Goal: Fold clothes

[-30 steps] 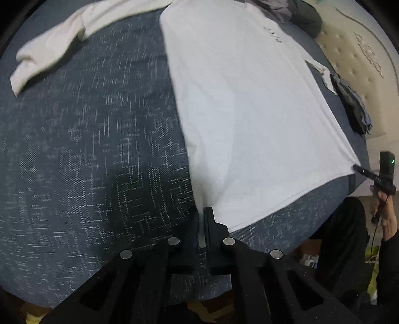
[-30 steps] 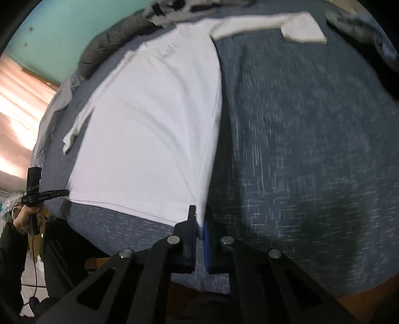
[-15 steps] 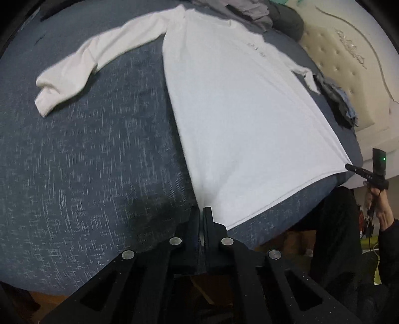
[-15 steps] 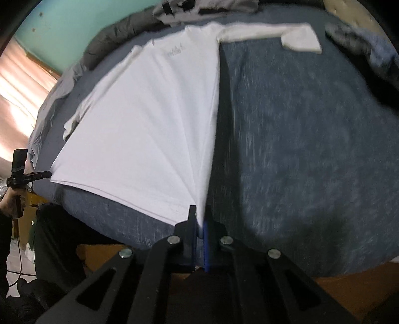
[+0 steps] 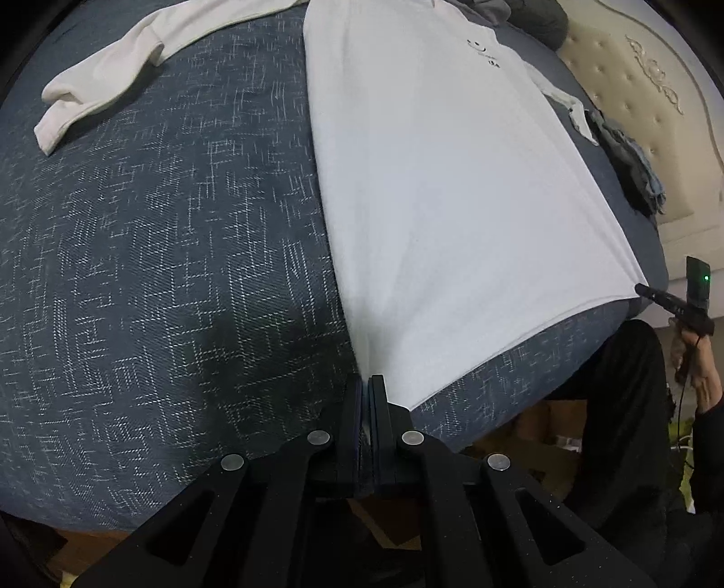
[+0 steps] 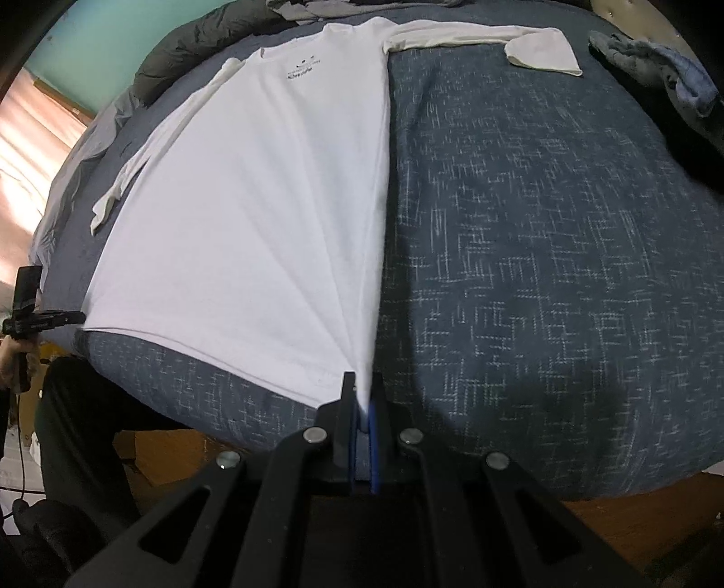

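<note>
A white long-sleeved shirt [image 5: 452, 190] lies flat on a dark blue patterned bedspread [image 5: 158, 271], collar far from me, a small dark print on the chest. In the left wrist view my left gripper [image 5: 366, 382] is shut on the shirt's near hem corner. The same view shows the right gripper [image 5: 651, 291] pinching the other hem corner, held by a hand. In the right wrist view my right gripper [image 6: 362, 393] is shut on the shirt [image 6: 253, 217] at its hem corner, cloth fanning into creases from the jaws. One sleeve [image 6: 497, 40] stretches sideways at the top.
A padded cream headboard [image 5: 642, 90] stands beside the bed. Dark and grey-blue clothes [image 6: 656, 68] lie near the bed's edge, and a grey quilt [image 6: 194, 54] is bunched behind the collar. A person's dark trouser legs [image 5: 624, 407] stand at the bed's near edge.
Both grippers keep their grip on the hem corners. The left view has drawn back and shifted, so more of the shirt and the sleeve shows. The hem looks pulled tauter between the grippers.
</note>
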